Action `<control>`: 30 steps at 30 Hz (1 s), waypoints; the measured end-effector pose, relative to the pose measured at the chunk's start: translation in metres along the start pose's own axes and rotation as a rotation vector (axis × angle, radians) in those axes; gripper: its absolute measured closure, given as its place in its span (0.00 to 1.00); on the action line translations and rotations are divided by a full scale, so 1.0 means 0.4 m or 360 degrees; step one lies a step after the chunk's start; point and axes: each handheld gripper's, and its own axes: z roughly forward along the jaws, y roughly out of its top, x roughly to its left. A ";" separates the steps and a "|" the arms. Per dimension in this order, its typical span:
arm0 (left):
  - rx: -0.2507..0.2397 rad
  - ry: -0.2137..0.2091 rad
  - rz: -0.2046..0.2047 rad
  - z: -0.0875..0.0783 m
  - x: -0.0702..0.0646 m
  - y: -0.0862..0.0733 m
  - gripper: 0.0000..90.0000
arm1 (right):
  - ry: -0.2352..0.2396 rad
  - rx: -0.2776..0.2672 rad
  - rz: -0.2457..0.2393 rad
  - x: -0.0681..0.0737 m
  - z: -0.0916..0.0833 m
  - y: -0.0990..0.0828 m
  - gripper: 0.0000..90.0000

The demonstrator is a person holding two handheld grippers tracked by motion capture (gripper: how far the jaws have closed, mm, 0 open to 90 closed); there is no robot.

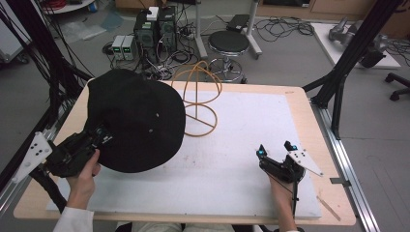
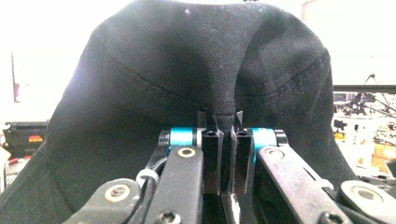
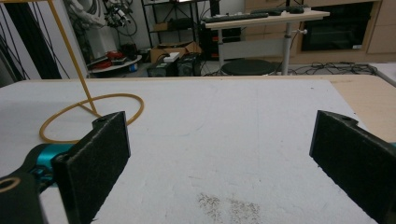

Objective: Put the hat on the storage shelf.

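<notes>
A black hat [image 1: 135, 118] hangs lifted over the left part of the table, and my left gripper [image 1: 99, 135] is shut on its brim. In the left gripper view the jaws pinch a fold of the hat's [image 2: 196, 70] black cloth at the left gripper's [image 2: 223, 122] tips. An orange wire stand [image 1: 200, 99] rises just right of the hat; its round base ring [image 3: 91, 116] lies on the mat. My right gripper [image 1: 275, 149] rests open near the table's right front, nothing between its pads [image 3: 100, 154].
A white mat [image 1: 232, 159] covers most of the wooden table [image 1: 304, 116]. A black stool [image 1: 228, 44], computers and cables [image 1: 154, 34] stand on the floor beyond the far edge. Black frame posts [image 1: 348, 58] flank the table at right and left.
</notes>
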 end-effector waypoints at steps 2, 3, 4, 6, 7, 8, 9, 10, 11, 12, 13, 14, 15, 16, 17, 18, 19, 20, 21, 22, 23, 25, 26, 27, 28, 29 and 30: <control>-0.0020 -0.0002 0.0004 0.016 0.000 0.010 0.96 | 0.0005 0.0001 0.0001 -0.001 0.000 0.000 0.05; -0.0033 -0.0004 0.0002 0.024 0.000 0.014 0.96 | 0.0006 0.0001 0.0002 -0.001 0.000 0.000 0.05; -0.0046 -0.0007 -0.0005 0.033 0.000 0.018 0.96 | 0.0005 0.0001 0.0004 -0.001 0.000 0.000 0.05; -0.0067 -0.0008 -0.0015 0.050 0.000 0.023 0.96 | 0.0008 0.0001 -0.0001 -0.001 0.000 0.000 0.05; -0.0072 -0.0009 -0.0015 0.060 0.001 0.025 0.96 | 0.0012 -0.0001 -0.0005 -0.001 0.000 0.000 0.05; -0.0075 -0.0009 -0.0013 0.069 0.001 0.027 0.96 | 0.0012 -0.0001 -0.0005 -0.001 0.000 0.000 0.05; -0.0077 -0.0008 -0.0013 0.080 0.001 0.028 0.96 | 0.0014 -0.0003 -0.0003 0.000 0.001 0.000 0.05; -0.0077 -0.0006 -0.0010 0.091 0.001 0.028 0.96 | 0.0014 -0.0003 -0.0002 0.000 0.001 0.000 0.05; -0.0077 -0.0004 -0.0008 0.099 0.001 0.028 0.96 | 0.0013 -0.0005 -0.0004 0.000 0.001 0.000 0.05; -0.0075 -0.0006 -0.0004 0.113 0.001 0.029 0.96 | 0.0014 -0.0005 0.0000 0.000 0.002 0.000 0.05; -0.0078 -0.0007 -0.0008 0.124 0.000 0.028 0.96 | 0.0014 -0.0005 0.0000 0.000 0.002 0.000 0.05; -0.0083 -0.0012 -0.0014 0.134 0.000 0.028 0.96 | 0.0017 -0.0009 0.0000 0.000 0.002 0.000 0.05; -0.0086 -0.0016 -0.0014 0.143 -0.001 0.029 0.96 | 0.0017 -0.0006 0.0005 0.001 0.002 0.000 0.05; -0.0090 -0.0016 -0.0021 0.152 -0.001 0.030 0.96 | 0.0020 0.0002 0.0002 0.002 0.002 0.000 0.05; -0.0097 -0.0022 -0.0032 0.162 -0.001 0.030 0.96 | 0.0020 0.0002 0.0002 0.002 0.002 0.000 0.05; -0.0099 -0.0031 -0.0039 0.171 -0.001 0.032 0.96 | 0.0022 -0.0001 -0.0007 0.003 0.003 -0.001 0.05; -0.0097 -0.0036 -0.0031 0.180 -0.002 0.034 0.96 | 0.0022 -0.0001 -0.0007 0.003 0.003 -0.001 0.05; -0.0093 -0.0036 -0.0021 0.188 -0.002 0.037 0.96 | 0.0033 0.0003 -0.0007 0.006 0.002 -0.001 0.05; -0.0088 -0.0041 -0.0014 0.196 -0.001 0.041 0.96 | 0.0033 0.0003 -0.0007 0.006 0.002 -0.001 0.05; -0.0083 -0.0040 -0.0005 0.205 0.000 0.044 0.96 | 0.0038 0.0001 -0.0018 0.008 0.002 -0.001 0.05; -0.0082 -0.0038 0.0004 0.211 0.001 0.047 0.96 | 0.0038 0.0001 -0.0018 0.008 0.002 -0.001 0.05; -0.0087 -0.0029 0.0010 0.228 0.006 0.055 0.96 | 0.0041 0.0004 -0.0020 0.009 0.002 -0.001 0.05; -0.0089 -0.0027 0.0011 0.236 0.008 0.058 0.96 | 0.0041 0.0005 -0.0019 0.010 0.002 -0.001 0.05; -0.0086 -0.0023 0.0014 0.243 0.010 0.061 0.96 | 0.0042 0.0001 -0.0017 0.010 0.003 -0.001 0.05; -0.0090 -0.0020 0.0009 0.252 0.011 0.064 0.96 | 0.0042 0.0000 -0.0016 0.010 0.003 -0.001 0.05; -0.0086 -0.0020 0.0010 0.260 0.012 0.067 0.96 | 0.0044 0.0001 -0.0007 0.010 0.003 -0.001 0.05; -0.0085 -0.0015 0.0012 0.269 0.012 0.069 0.96 | 0.0040 -0.0002 -0.0015 0.008 0.003 -0.001 0.05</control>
